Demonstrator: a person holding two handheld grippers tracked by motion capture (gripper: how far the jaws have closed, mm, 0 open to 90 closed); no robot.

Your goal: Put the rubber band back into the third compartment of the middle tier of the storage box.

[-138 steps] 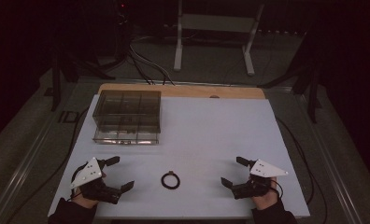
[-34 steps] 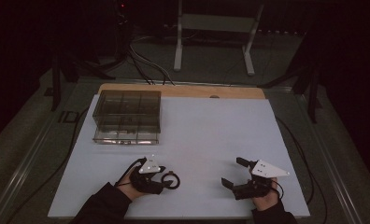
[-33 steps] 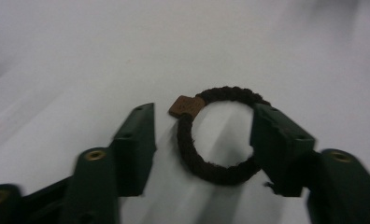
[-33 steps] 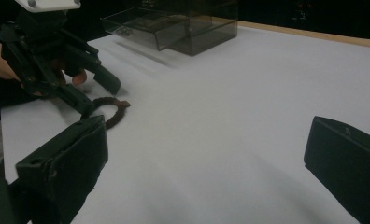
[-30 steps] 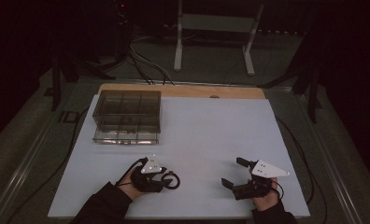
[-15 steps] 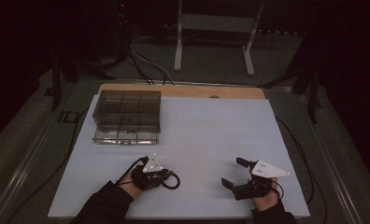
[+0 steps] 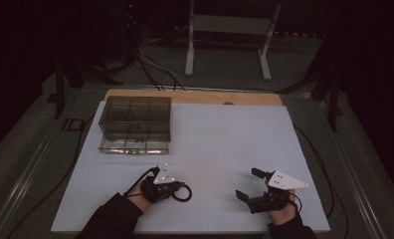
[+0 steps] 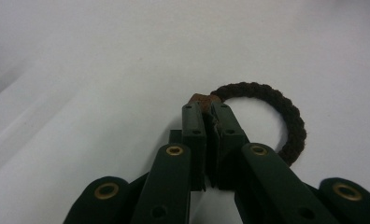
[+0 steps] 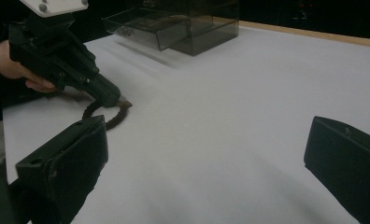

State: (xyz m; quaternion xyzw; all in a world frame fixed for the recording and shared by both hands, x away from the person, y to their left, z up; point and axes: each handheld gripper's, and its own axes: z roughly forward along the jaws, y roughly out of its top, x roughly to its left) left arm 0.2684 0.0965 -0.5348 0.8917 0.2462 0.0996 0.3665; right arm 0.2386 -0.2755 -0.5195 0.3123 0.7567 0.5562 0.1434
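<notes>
The left gripper (image 7: 176,189) is held low over the near-left part of the white tabletop (image 7: 225,139). Its fingers (image 8: 194,126) have just been closing and are now pinched on the hair tie (image 8: 286,116), a dark braided loop with a brown joint. The grip is taken at that joint (seen in the left gripper view between the two fingertips). The rest of the loop lies flat on the tabletop, to the right of the fingers in the high view.

In the right gripper view the same loop is seen beneath the left gripper, approx. level w/ the sheet.

The right gripper (image 7: 249,184) is held near the front-right edge of the tabletop, well apart from the hair tie. Its fingers (image 9: 61,163) are spread wide, w/ nothing between them.

A clear compartment box (image 7: 135,124) w/ dividers stands at the far-left corner of the tabletop, well apart from both grippers. Its contents cannot be made out.
</notes>
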